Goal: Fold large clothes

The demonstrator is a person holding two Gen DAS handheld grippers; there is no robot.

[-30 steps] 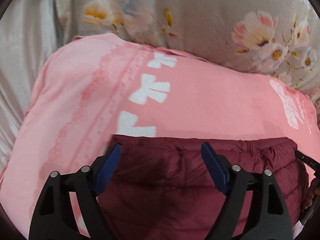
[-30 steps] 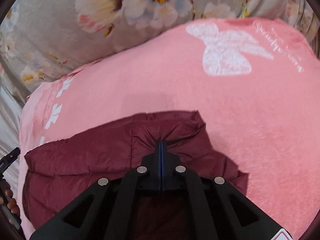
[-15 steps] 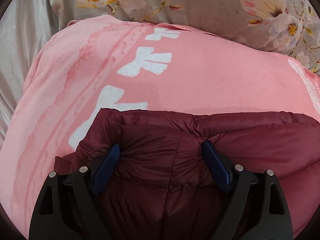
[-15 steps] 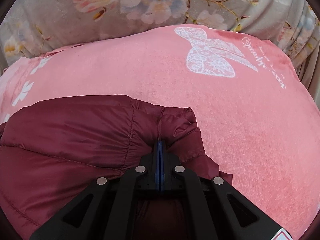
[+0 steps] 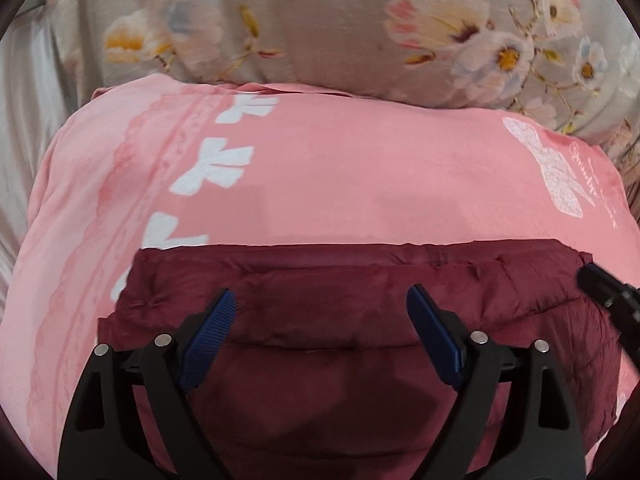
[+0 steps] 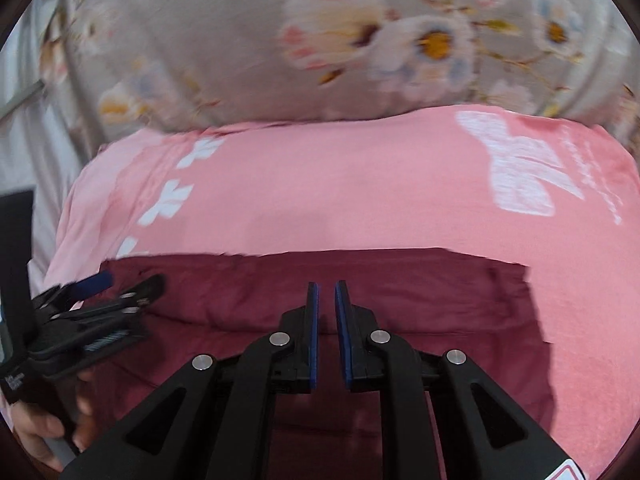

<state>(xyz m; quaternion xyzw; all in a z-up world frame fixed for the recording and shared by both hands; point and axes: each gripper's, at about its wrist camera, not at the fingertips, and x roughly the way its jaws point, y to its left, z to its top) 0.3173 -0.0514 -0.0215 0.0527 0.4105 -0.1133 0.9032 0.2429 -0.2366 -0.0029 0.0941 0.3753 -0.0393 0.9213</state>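
Observation:
A dark red puffer jacket lies folded in a block on a pink blanket. My left gripper is open above the jacket's near part, with nothing between its blue pads. In the right wrist view the jacket lies below my right gripper, whose jaws stand slightly apart and hold nothing. The left gripper also shows in the right wrist view at the jacket's left end, held by a hand. The right gripper's tip shows at the right edge of the left wrist view.
The pink blanket has white bow prints and a white butterfly print. Behind it lies a grey floral bedcover. Pale fabric runs along the left side.
My right gripper has let go of the jacket's corner and its jaws have parted slightly. Both grippers have drawn back and up. The jacket now lies flat in a folded block.

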